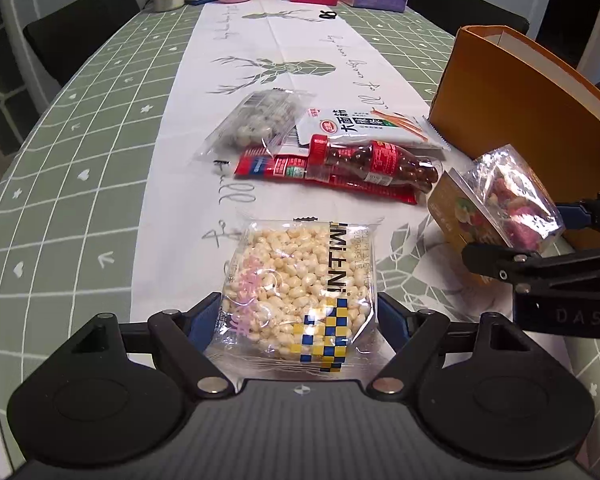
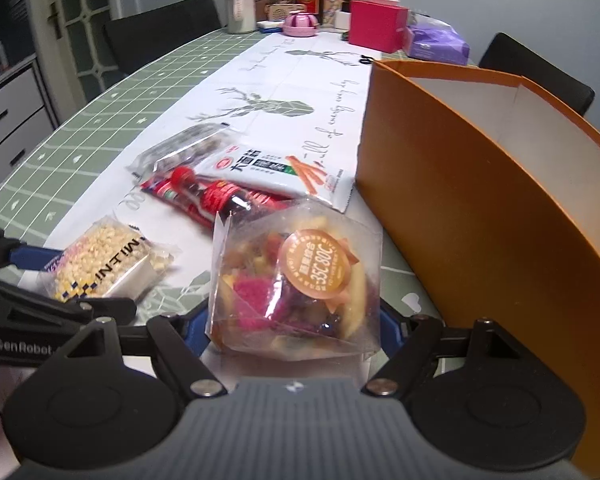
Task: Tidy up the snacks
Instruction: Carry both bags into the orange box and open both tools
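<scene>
Beside the tall orange cardboard box (image 2: 480, 184), a clear puffed-corn packet (image 1: 300, 296) and a clear dried-fruit pouch (image 2: 296, 292) are clamped between the wide-set pads of the left gripper (image 1: 298, 316) and right gripper (image 2: 296, 320), seemingly for boxing

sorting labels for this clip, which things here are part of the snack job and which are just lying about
Part of the job:
puffed corn pack between the left gripper's fingers
dried fruit pack between the right gripper's fingers
bottle-shaped candy
white snack pack
clear nut bag
orange box

Lying about:
pink box
purple pack
scissors
</scene>
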